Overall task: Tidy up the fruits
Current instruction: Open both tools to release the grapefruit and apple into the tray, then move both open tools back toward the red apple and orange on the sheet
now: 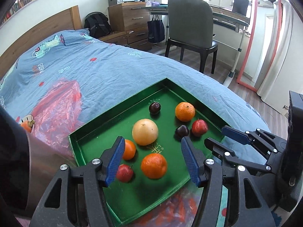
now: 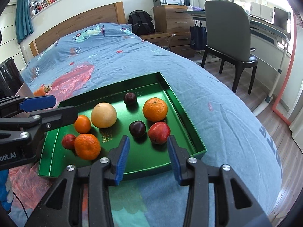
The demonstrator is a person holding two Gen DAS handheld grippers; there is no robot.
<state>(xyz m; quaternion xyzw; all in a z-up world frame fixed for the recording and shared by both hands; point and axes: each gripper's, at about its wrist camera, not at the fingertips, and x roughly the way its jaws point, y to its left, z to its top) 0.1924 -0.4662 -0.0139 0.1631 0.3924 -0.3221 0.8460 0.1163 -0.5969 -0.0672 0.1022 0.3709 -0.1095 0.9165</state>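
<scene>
A green tray (image 1: 117,106) lies on the bed and holds a pale grapefruit (image 1: 145,131), three oranges, two dark plums and two red apples. My left gripper (image 1: 153,141) hovers open above the tray's near side, over one orange (image 1: 153,165), with nothing touching its pads. In the right wrist view, my right gripper (image 2: 148,139) stands open above the near edge of the tray (image 2: 191,132), just short of a red apple (image 2: 159,132) and a plum (image 2: 137,129). One more orange fruit (image 1: 27,125) lies outside the tray, to the left.
A crumpled pink plastic bag (image 1: 58,109) spreads left of the tray on the blue bedcover (image 1: 106,66). Beyond the bed's right edge are a grey chair (image 1: 191,24), a desk and wooden drawers (image 1: 130,17). A black backpack (image 1: 97,25) leans by the headboard.
</scene>
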